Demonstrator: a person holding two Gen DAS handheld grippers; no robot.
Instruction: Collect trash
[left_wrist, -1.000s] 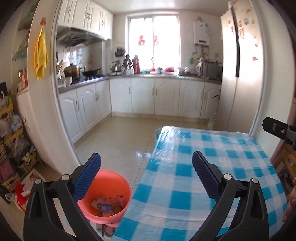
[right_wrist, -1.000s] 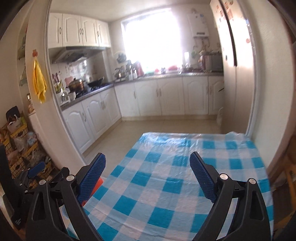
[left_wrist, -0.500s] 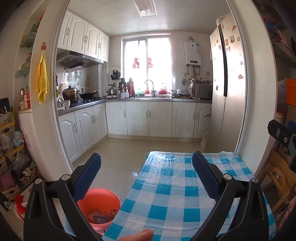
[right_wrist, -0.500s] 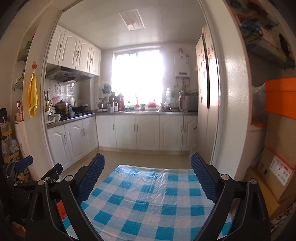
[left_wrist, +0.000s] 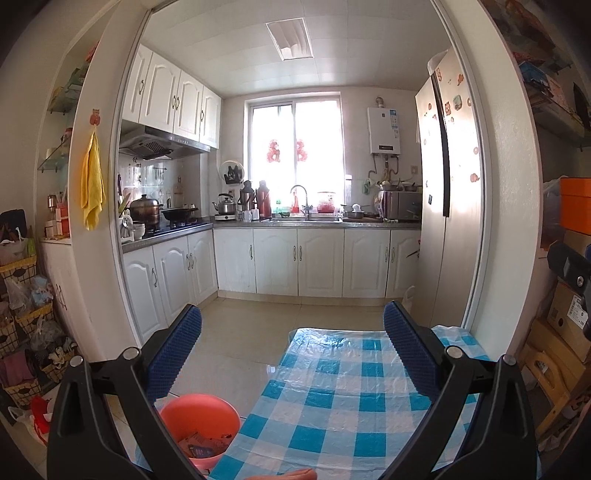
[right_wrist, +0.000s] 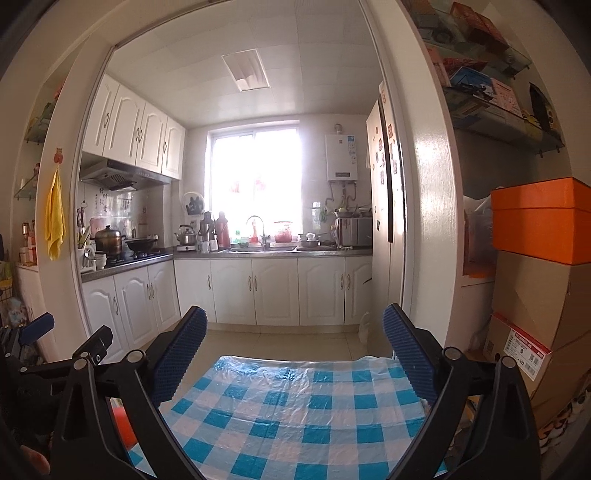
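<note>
both my grippers have tilted up since a second ago, left gripper (left_wrist: 291, 345) and right gripper (right_wrist: 293, 347) jaws wide, empty, level over the checkered counter (left_wrist: 343, 402). trash sits in the pink bucket (left_wrist: 199, 424) on the floor, lower left.

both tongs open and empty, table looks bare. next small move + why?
Probably tilt both cameras down to scan for leftover trash. The left tongs and right tongs are open, holding nothing, and aimed at the kitchen. No trash shows on the visible checkered tablecloth. The pink bucket beside the table already holds wrappers. The floor near it is mostly hidden.
</note>
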